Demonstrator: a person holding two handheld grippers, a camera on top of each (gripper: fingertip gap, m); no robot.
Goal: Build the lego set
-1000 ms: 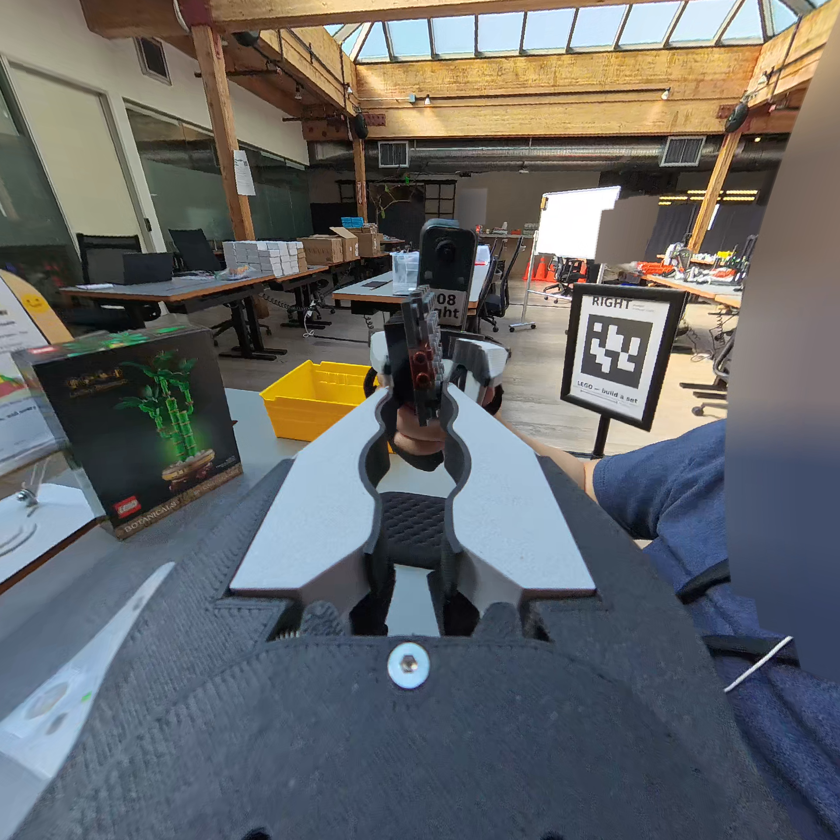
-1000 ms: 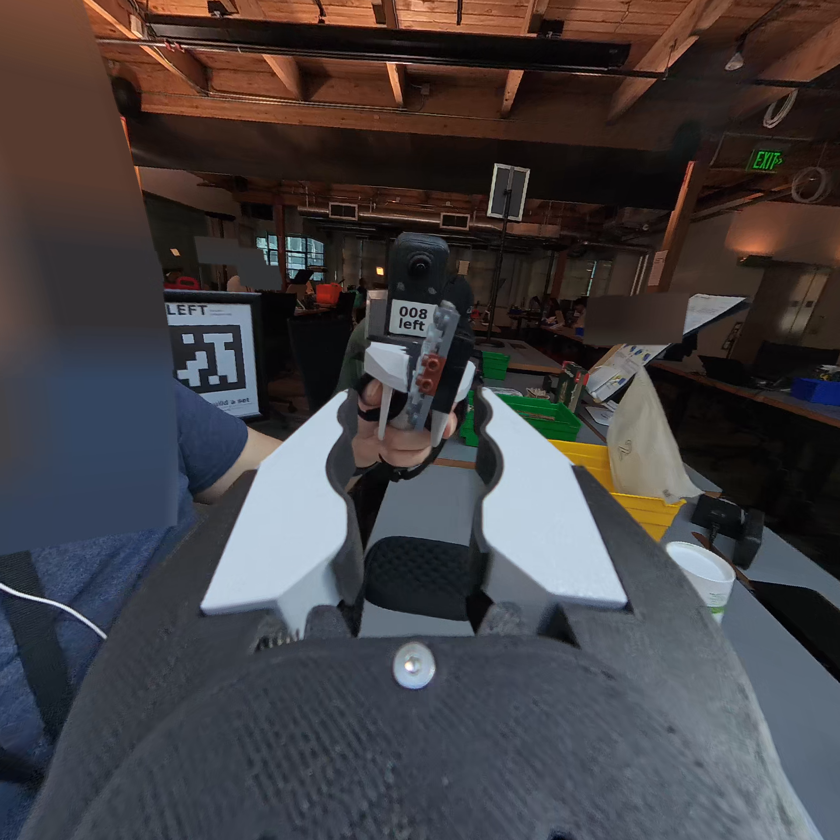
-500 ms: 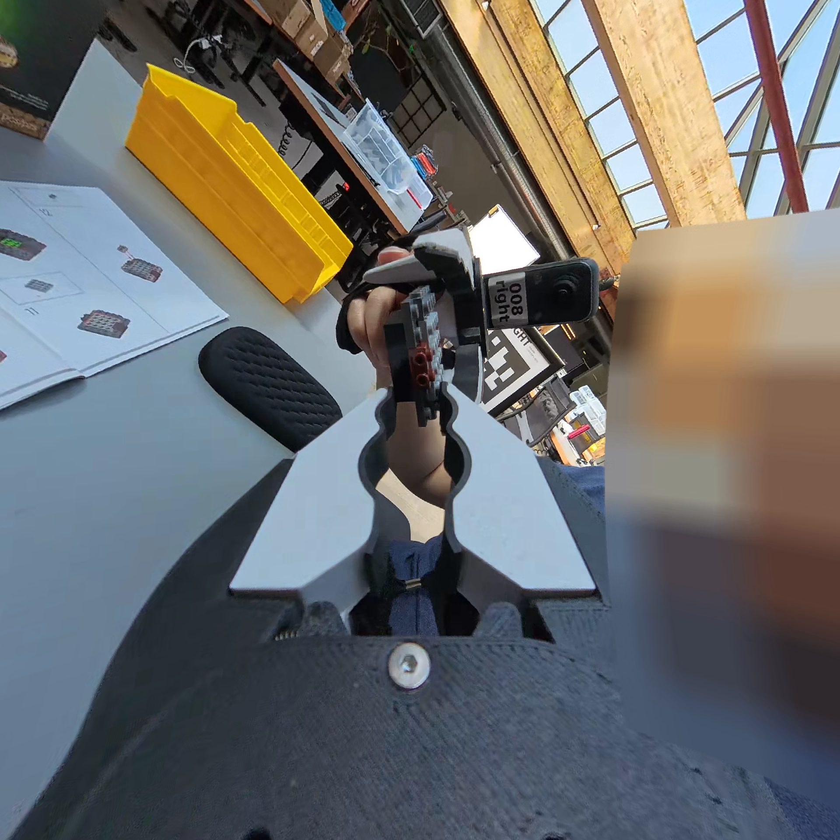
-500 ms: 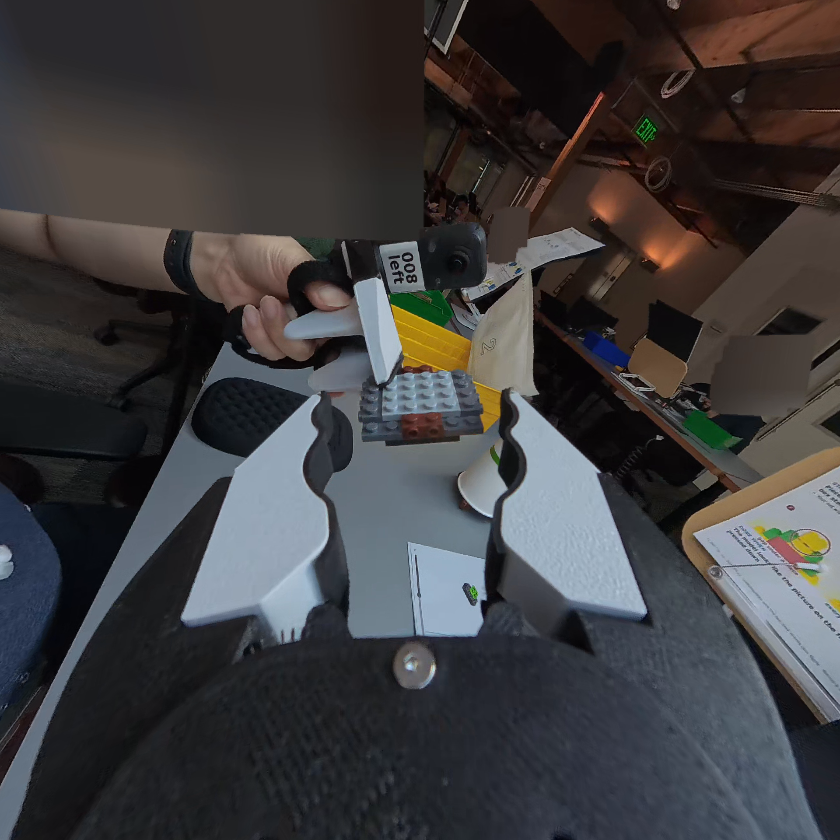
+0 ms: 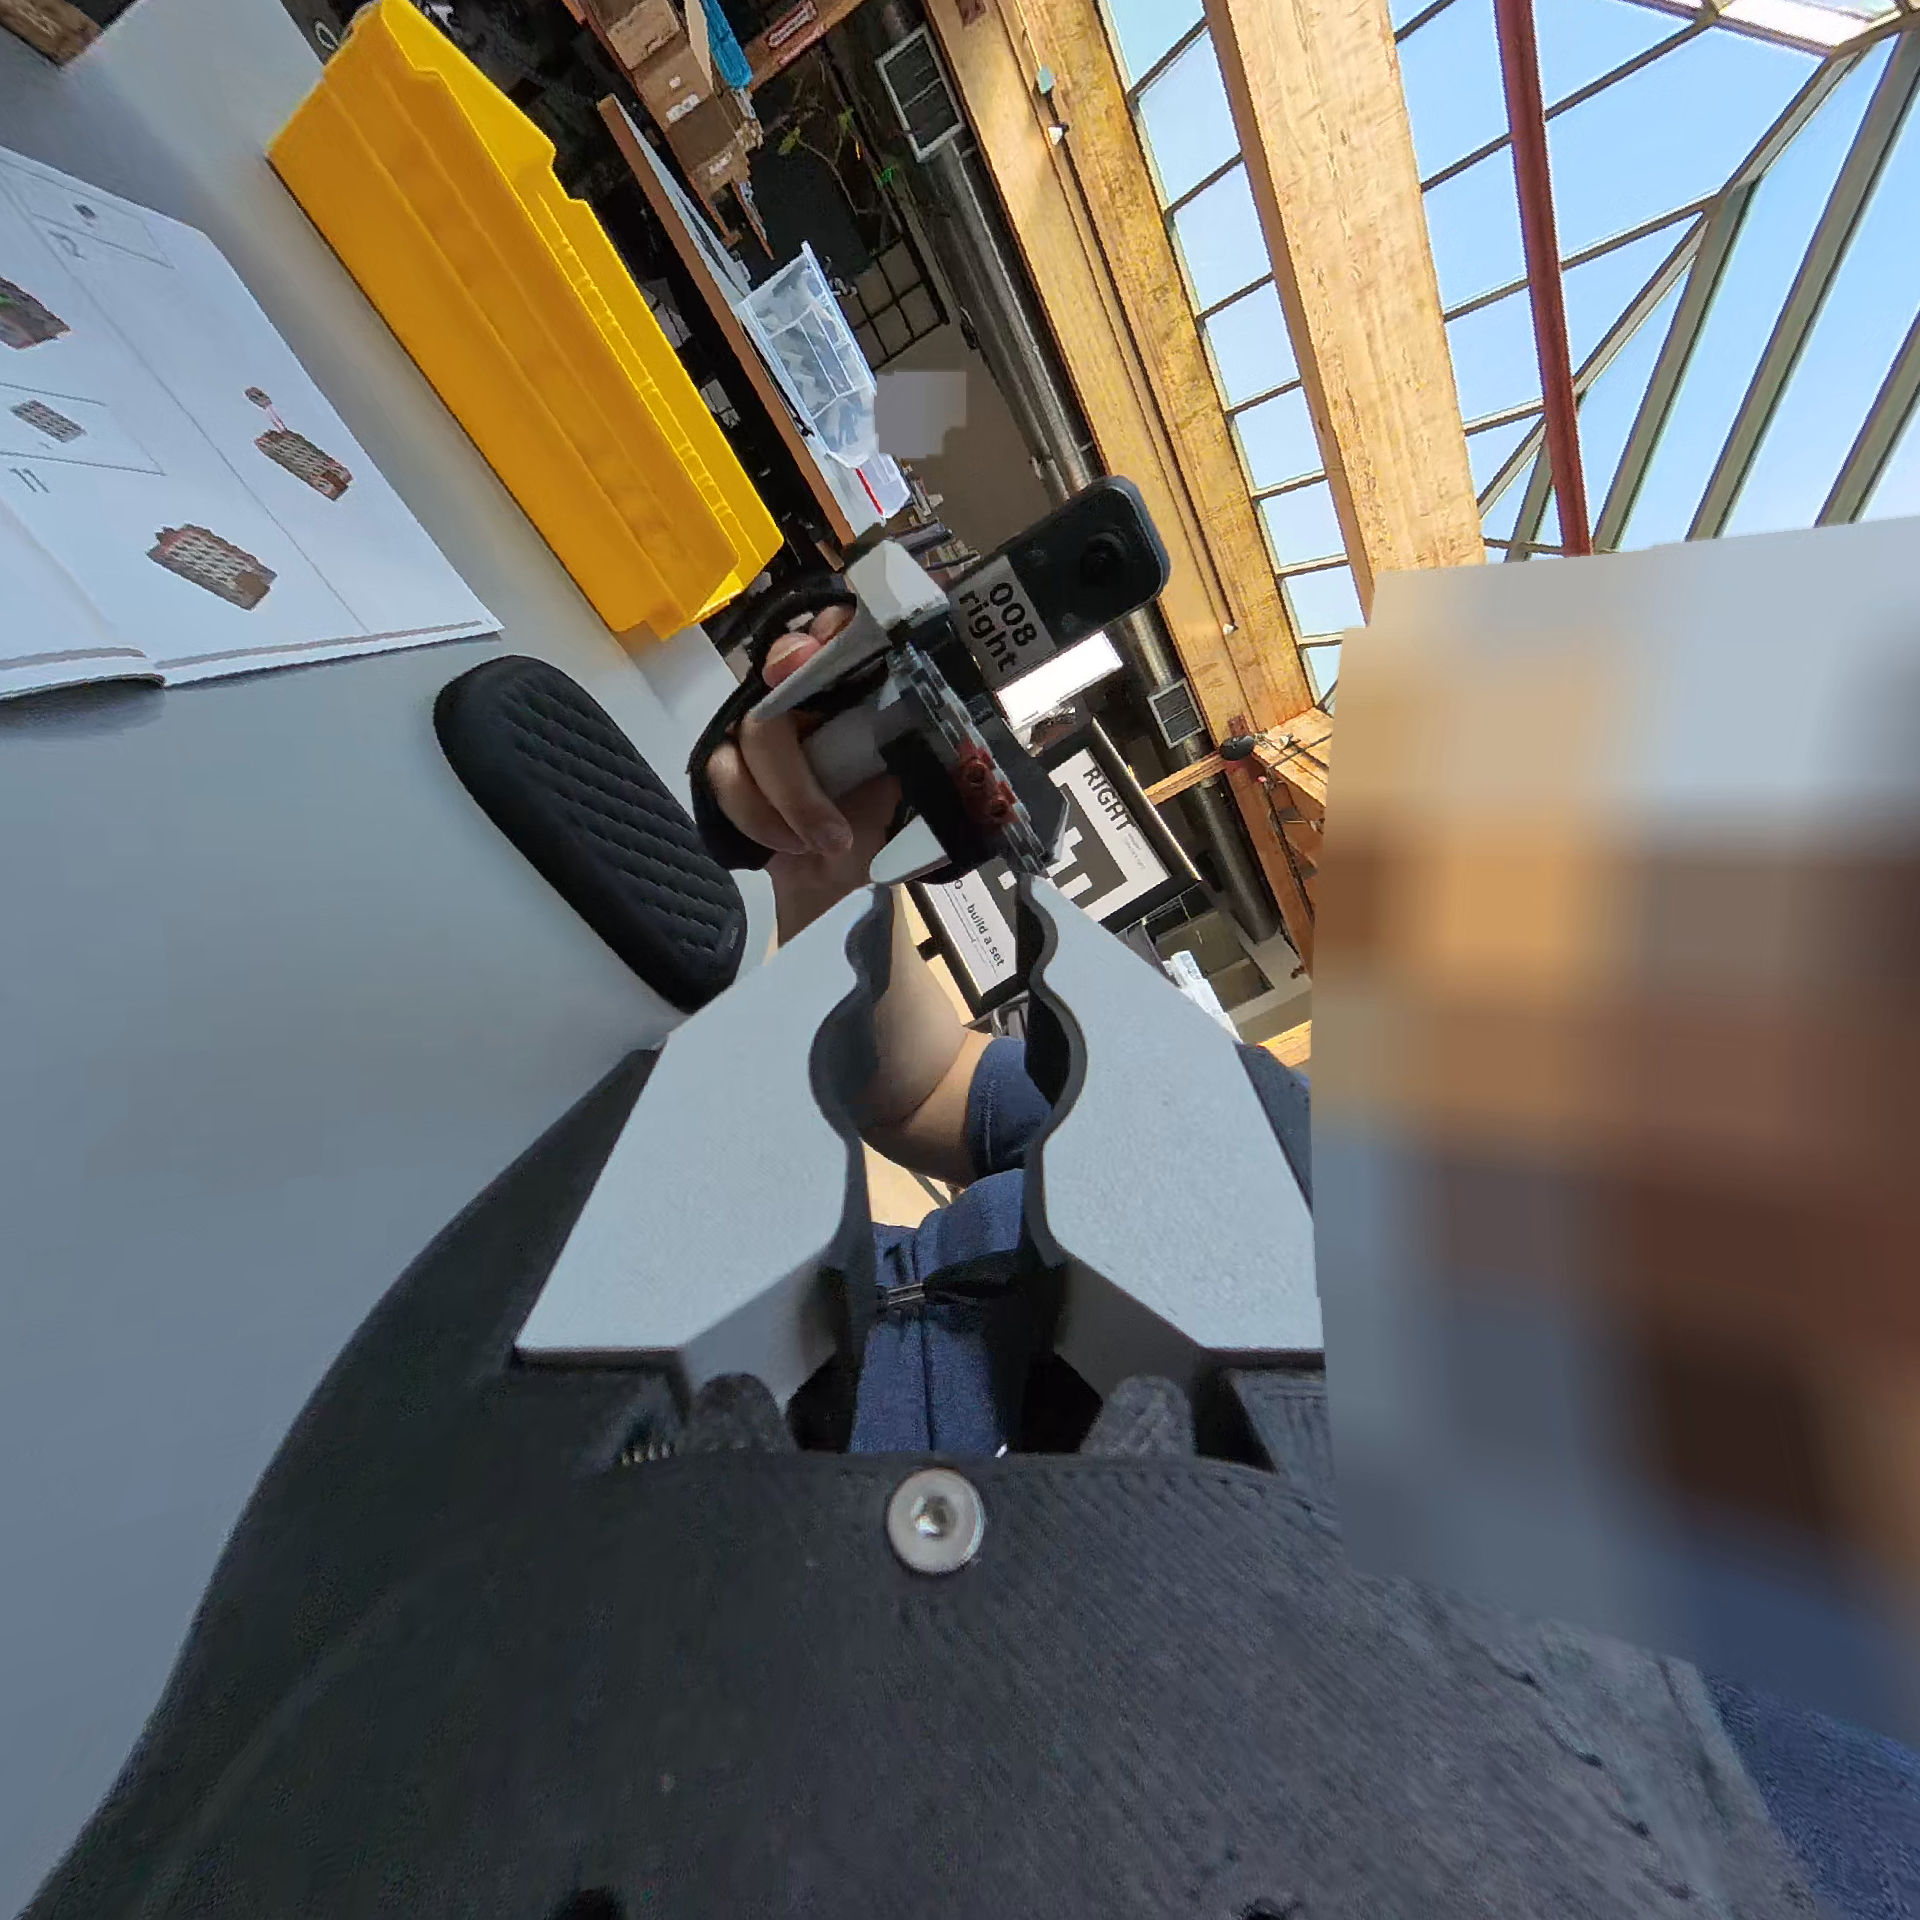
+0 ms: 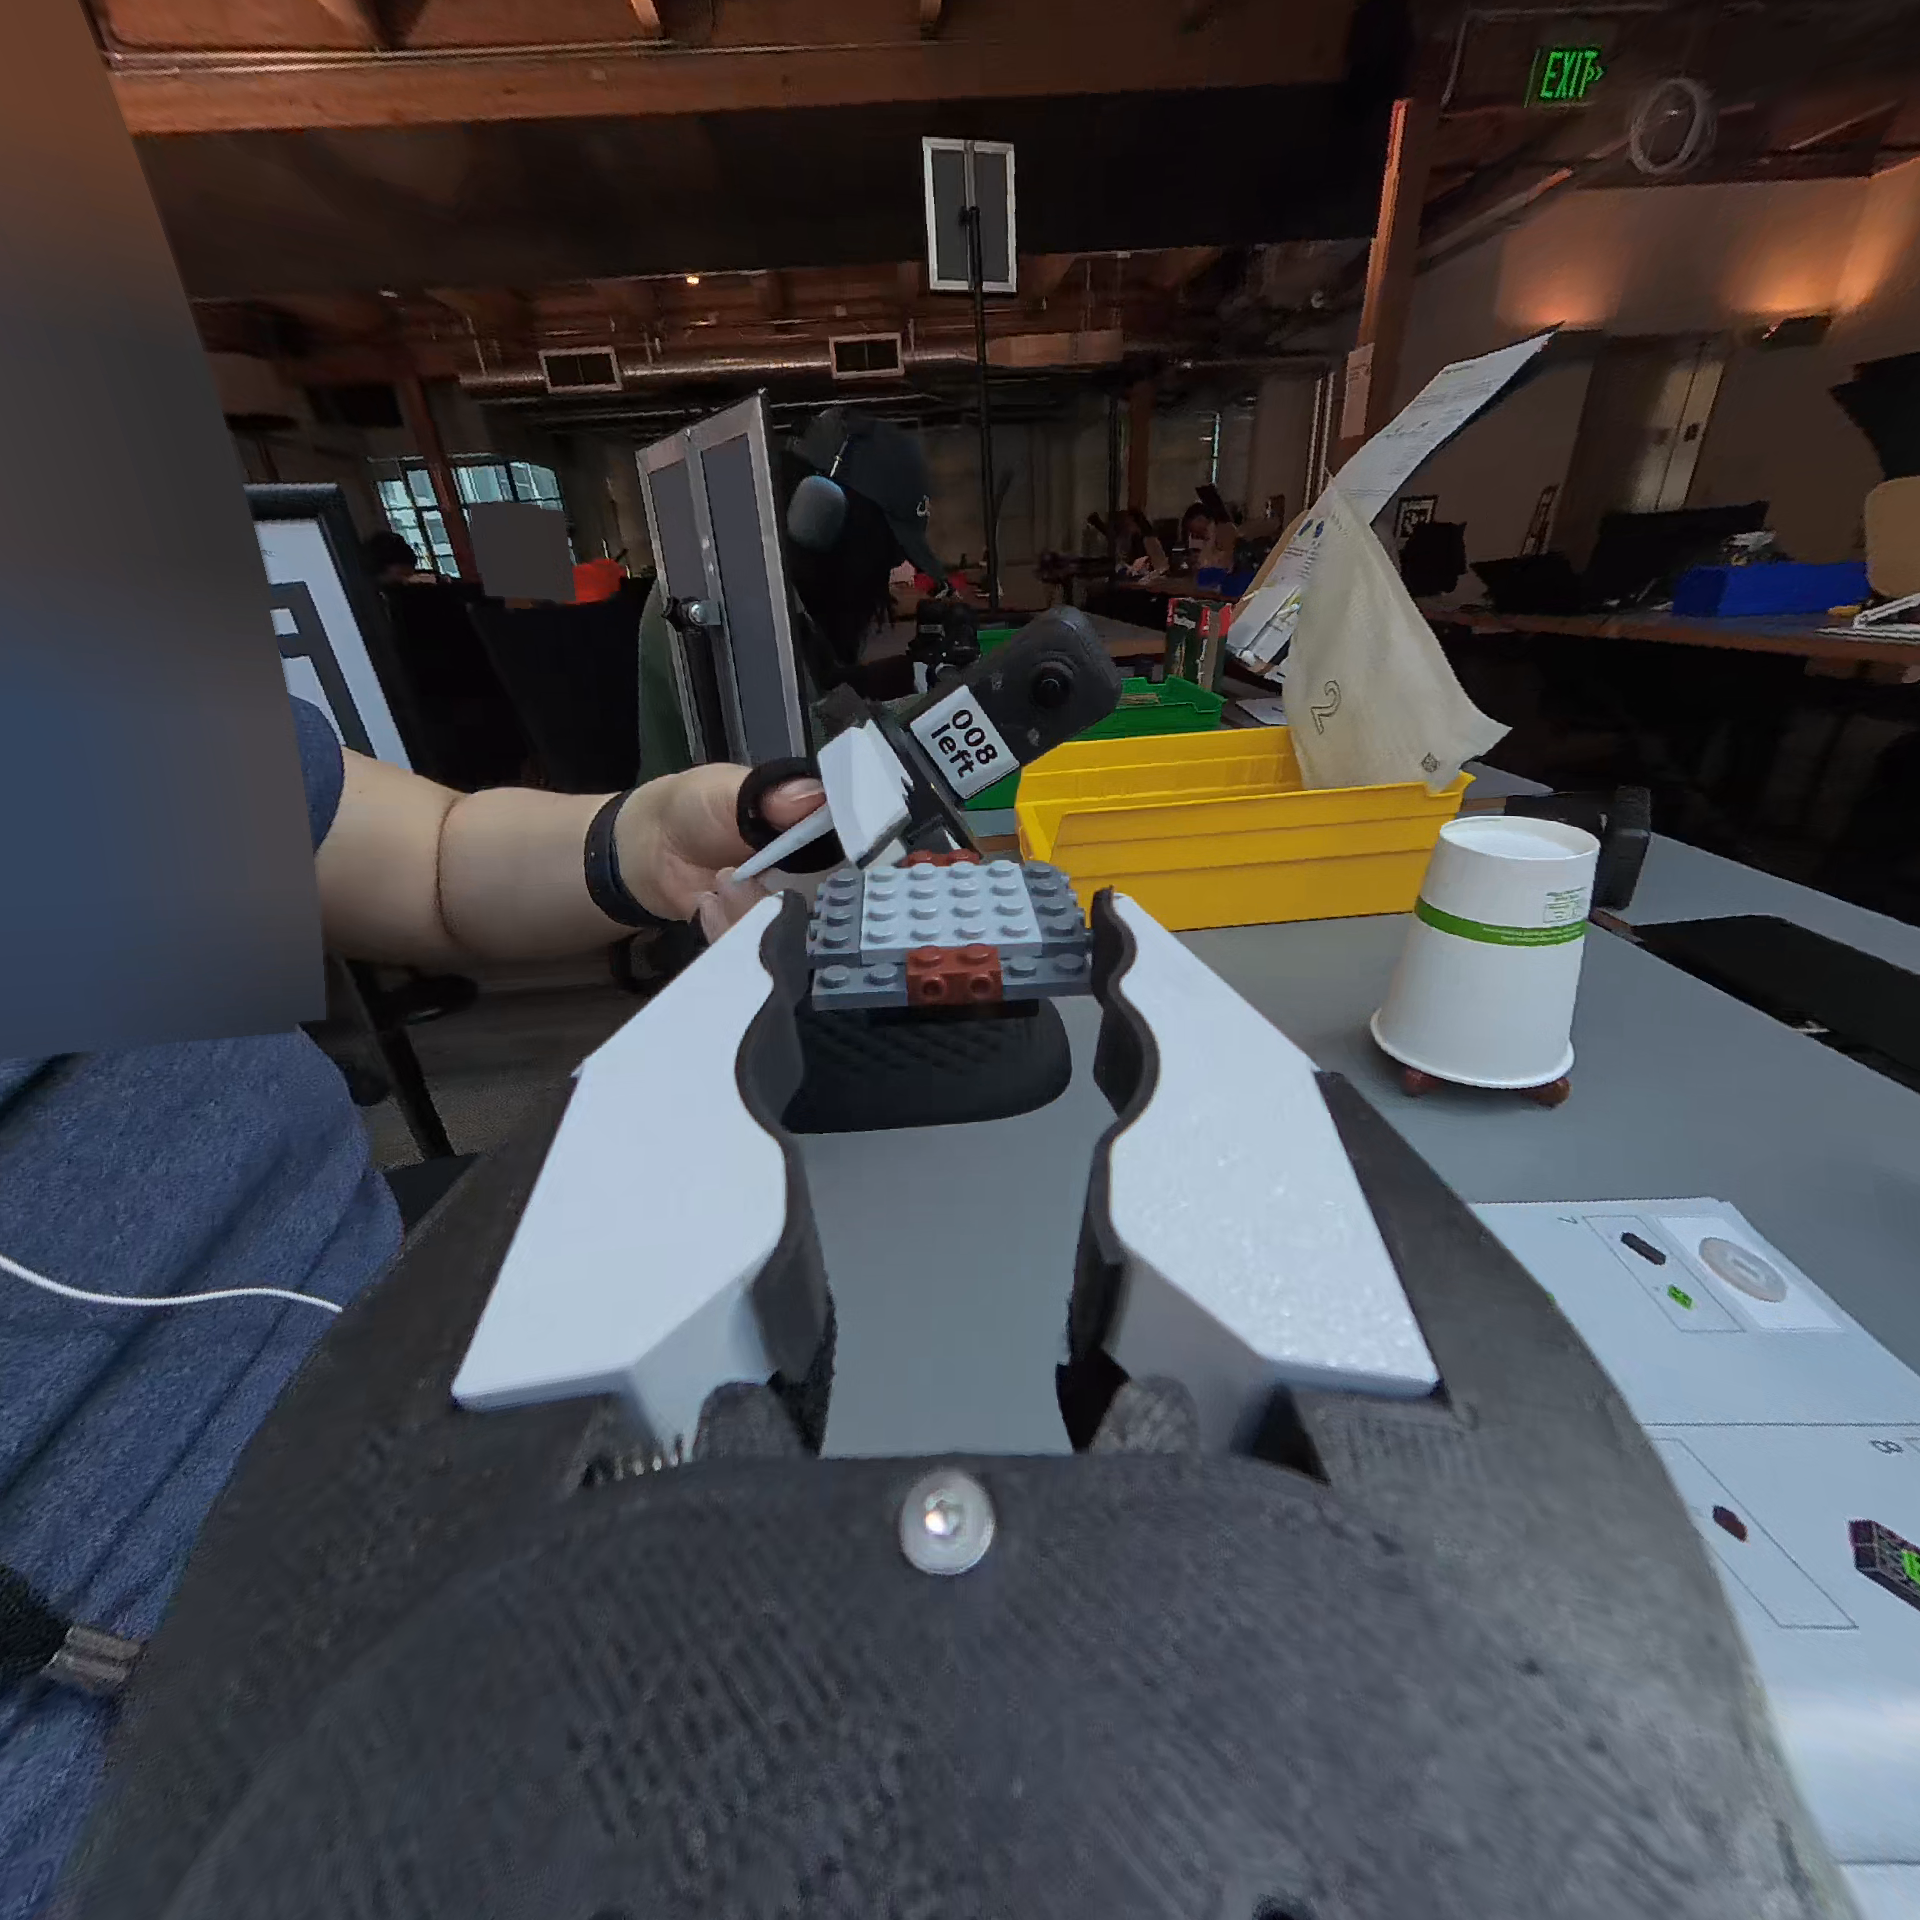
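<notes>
Above grey table [image 6: 1714, 1049], lego base [image 6: 948, 935] edges hidden by right gripper [image 6: 940, 914].

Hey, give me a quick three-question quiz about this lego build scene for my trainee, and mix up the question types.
1. What is the right tool clamped on? A a screwdriver; B the grey lego assembly; C a pen.
2. True or false: the paper cup stands upside down on the table.
3. Fill in: the bin behind the assembly is ____ in colour.
Key: 1 B; 2 true; 3 yellow.
</notes>
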